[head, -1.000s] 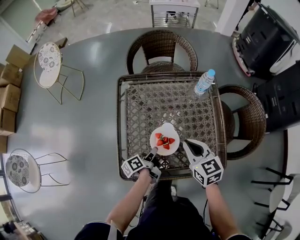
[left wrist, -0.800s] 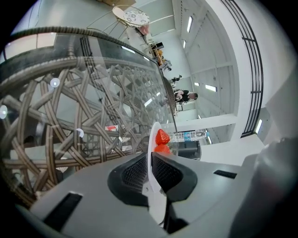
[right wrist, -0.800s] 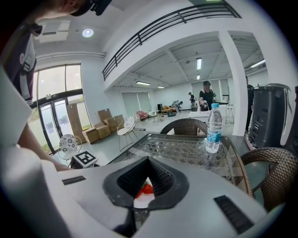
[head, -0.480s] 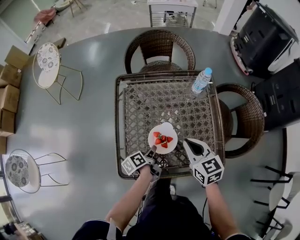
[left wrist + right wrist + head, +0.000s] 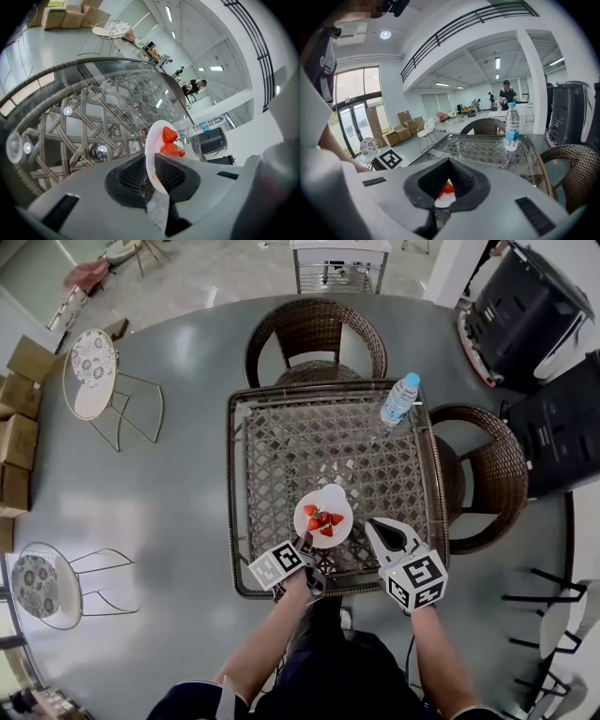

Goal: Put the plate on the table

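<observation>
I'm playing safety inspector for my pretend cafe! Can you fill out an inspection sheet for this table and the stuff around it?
Surface: square glass-topped wicker table, glass over woven wicker.
Job's things: small round white plate carrying red strawberries, over the table's near side; I cannot tell whether it touches the glass.
Clutter: clear plastic water bottle with a blue cap, upright at the far right corner.
Grippers: left tongs shut on the plate's near rim; right tongs shut, holding nothing, beside the plate.
Cables: nothing seen.
Surroundings: brown wicker chairs at the far and right sides; brown cardboard boxes and white wire chairs on the grey floor at left.
</observation>
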### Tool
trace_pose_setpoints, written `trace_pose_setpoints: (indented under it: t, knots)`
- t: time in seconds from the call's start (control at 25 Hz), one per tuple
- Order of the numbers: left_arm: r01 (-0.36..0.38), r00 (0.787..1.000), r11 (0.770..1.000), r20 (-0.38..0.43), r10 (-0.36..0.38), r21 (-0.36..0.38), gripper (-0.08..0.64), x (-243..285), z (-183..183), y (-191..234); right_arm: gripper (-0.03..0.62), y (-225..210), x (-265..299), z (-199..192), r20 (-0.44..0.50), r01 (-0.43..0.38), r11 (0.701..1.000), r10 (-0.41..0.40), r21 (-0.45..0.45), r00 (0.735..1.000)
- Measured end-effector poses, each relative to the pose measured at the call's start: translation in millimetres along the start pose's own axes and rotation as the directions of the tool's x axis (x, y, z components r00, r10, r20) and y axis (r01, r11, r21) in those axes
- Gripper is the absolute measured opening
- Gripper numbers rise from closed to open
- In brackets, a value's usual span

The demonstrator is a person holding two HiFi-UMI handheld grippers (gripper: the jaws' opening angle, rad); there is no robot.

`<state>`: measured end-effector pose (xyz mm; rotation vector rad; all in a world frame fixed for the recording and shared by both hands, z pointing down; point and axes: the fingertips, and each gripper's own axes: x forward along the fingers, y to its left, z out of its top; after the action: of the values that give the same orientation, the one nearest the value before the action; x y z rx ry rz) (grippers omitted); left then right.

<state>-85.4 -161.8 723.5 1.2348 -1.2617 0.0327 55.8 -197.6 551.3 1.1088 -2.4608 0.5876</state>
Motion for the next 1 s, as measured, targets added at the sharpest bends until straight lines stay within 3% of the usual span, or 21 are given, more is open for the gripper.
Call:
trace_pose_setpoints:
  t: [0.32,0.76,0.88,1.0]
  knots:
    - [-0.109,0.994,0.986,0.013,0.108,0.124,0.057,1.3,1.5,-1.5,0.003,-1.3,-0.5,1.0,0.004,-0.001,1.0,0.001,0.009,1.0]
    - [-0.214,0.976,0.933,0.026,0.216,0.29,0.083,0.8,3.1,-0.4,0.003,-3.1,-1.4,1.6,0.007,-0.001,1.0,0.001,0.014,1.0]
    - [-0.23,0.972,0.919,0.042,0.229,0.32,0.084,-2.5,6.0,-1.4,0.003,-3.5,-1.8,2.0,0.009,0.0,1.0,0.0,0.017,1.0]
    - [-0.219,0.975,0.921,0.046,0.216,0.323,0.084,-5.9,9.4,-5.1,0.003,-2.8,-2.0,4.0,0.013,-0.002,1.0,0.002,0.018,1.0]
